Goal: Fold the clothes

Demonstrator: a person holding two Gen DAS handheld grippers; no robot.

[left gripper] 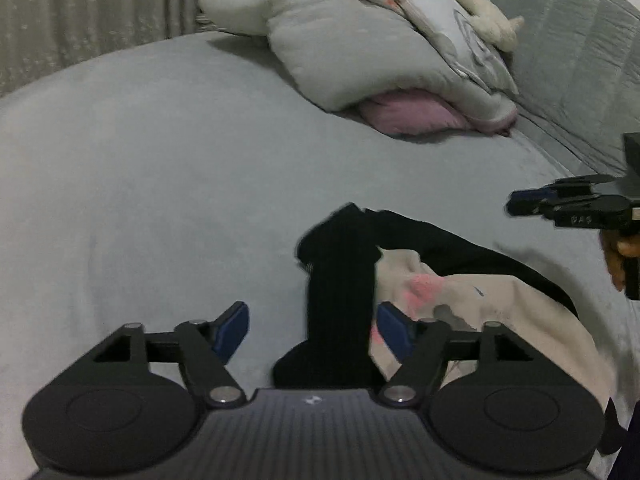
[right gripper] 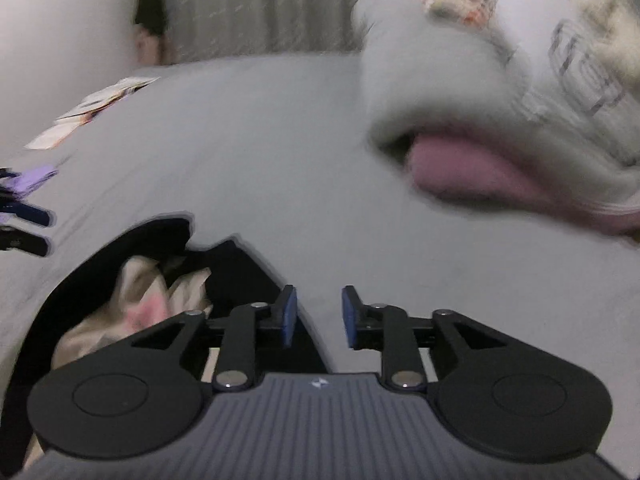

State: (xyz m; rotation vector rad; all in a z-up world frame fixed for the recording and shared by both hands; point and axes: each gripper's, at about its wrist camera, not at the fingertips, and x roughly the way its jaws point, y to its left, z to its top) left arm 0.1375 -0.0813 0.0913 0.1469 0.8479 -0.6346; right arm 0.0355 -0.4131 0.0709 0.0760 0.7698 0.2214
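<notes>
**Garment still bunched on bed, neither gripper on it**

The garment [left gripper: 460, 280] lies crumpled on the grey bed sheet [left gripper: 160, 180], near side of the bed. It's cream w/ a pink print, black sleeves and trim. One black sleeve [left gripper: 340, 280] runs up btwn the spread fingers of the left gripper [left gripper: 312, 330]; the pads sit either side of it w/ gaps, so nothing is pinched. The right gripper [right gripper: 319, 316] is also parted, narrower gap, hovering over bare sheet just right of the garment's black edge [right gripper: 256, 272], holding nothing. The right view is blurred, so fine detail there is unclear.

Judgement: folding hasn't really begun; the piece needs spreading flat first.

Risks from here:
- Left closes on the sleeve only → whole garment drags or twists by one limb, more tangle instead of a flat layout.
- Right closes where it is → likely grabs sheet, not cloth, and pulls the sheet up w/ it.
- Layers are heaped, so a pinch may catch two layers at once and lock a crease in.
- Quilt [left gripper: 360, 40] and pink pillow [left gripper: 408, 114] sit at the far side, well apart; only a wide spread-out toward them would crowd.
</notes>
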